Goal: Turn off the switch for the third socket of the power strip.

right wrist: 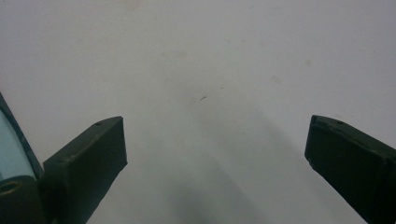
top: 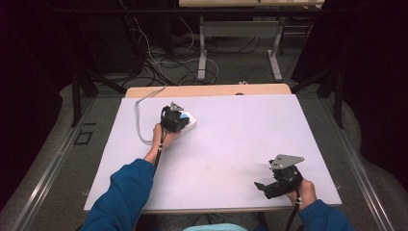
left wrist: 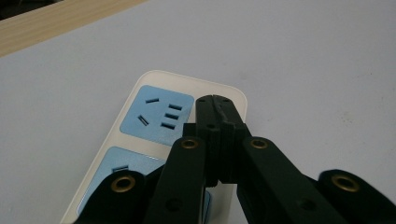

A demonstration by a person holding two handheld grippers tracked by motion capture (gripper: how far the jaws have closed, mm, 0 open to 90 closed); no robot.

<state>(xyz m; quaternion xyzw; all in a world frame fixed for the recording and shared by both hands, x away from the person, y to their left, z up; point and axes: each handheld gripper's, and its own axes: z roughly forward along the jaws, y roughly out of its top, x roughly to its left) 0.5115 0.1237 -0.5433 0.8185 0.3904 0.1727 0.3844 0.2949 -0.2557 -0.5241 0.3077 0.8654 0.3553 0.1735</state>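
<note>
— Black jaws of the left gripper (left wrist: 215, 116) fill the foreground, pressed together with nothing between them, their tips over the right edge of the strip (left wrist: 154, 140). What worries you?

— Mostly a slip. Closed tips pushing on smooth white plastic could skate off, I think, or shove the strip across the table (top: 240, 139) instead of working it. It lies flat toward the far left of the white top, loose as far as I can tell.

— And its cord (top: 139, 118)?

— That loops off to the left and back toward the far edge. A hard nudge might drag it, or it could tug the strip askew.

— Anything plugged in?

— No. The blue socket (left wrist: 158, 115) ahead of the jaws is empty, slots bare. A second blue socket sits nearer, half hidden under the gripper, so I can't say for that one.

— Right gripper (top: 268, 186)?

— Well apart from all this, near the front right corner, jaws spread wide over bare table, holding nothing. No help if the strip slides.
</note>
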